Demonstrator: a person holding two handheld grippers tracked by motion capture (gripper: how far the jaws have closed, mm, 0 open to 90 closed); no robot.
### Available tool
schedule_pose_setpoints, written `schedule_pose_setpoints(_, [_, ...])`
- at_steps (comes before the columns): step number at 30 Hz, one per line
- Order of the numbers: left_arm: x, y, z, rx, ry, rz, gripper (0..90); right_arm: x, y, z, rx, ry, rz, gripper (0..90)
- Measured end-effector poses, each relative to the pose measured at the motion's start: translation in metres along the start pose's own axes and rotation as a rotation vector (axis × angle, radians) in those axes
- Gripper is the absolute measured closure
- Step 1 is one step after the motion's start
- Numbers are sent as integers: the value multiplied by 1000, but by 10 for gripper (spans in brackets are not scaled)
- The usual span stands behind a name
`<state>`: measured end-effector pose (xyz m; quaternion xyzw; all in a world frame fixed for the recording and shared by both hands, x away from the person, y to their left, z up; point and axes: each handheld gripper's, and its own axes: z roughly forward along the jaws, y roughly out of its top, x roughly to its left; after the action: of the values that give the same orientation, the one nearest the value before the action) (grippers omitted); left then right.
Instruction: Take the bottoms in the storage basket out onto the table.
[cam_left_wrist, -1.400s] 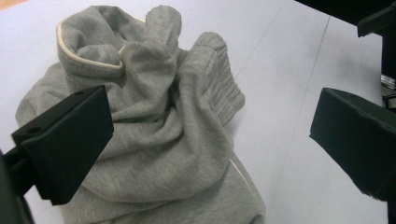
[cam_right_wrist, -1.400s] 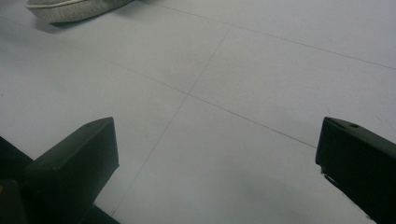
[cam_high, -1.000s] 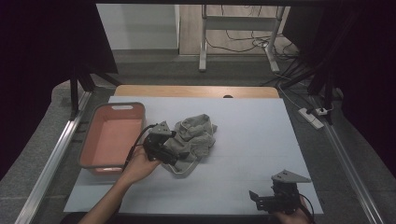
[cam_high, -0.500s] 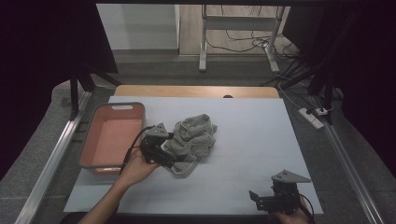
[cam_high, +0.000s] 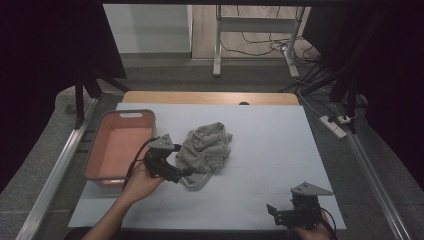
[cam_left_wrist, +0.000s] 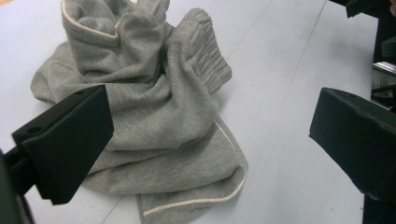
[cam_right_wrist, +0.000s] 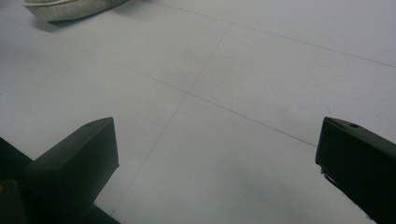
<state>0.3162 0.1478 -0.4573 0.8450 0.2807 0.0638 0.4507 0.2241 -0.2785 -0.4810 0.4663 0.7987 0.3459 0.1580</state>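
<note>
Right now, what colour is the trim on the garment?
Cream-white piping on the grey garment; the left gripper view shows it best, along the bottom hem.

Crumpled grey garment (cam_high: 205, 150) with cream piping lies bunched mid-table.

dim, dark surroundings, sharp close-ups

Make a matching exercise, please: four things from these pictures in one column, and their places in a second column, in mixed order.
Things:
1. grey garment
2. pink tub
3. left gripper
4. right gripper

Places:
A. near corner of the table, jaws open over bare surface
B. left edge of the table
C. crumpled in the middle of the table
D. at the garment's near left edge, jaws open

Pairs: 1-C, 2-B, 3-D, 4-A
</note>
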Motion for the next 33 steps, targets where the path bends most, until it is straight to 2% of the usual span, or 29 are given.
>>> schedule_pose_setpoints(11, [-6, -3, -11, -2, 5, 7, 0, 0, 0, 0, 1, 0, -1, 0])
schedule_pose_setpoints(25, [-11, -13, -27, -18, 32, -8, 0, 0, 0, 0, 1, 1, -2, 0])
schedule_pose_setpoints(33, [-12, -22, -36, -33, 36, -32, 0, 0, 0, 0, -1, 1, -3, 0])
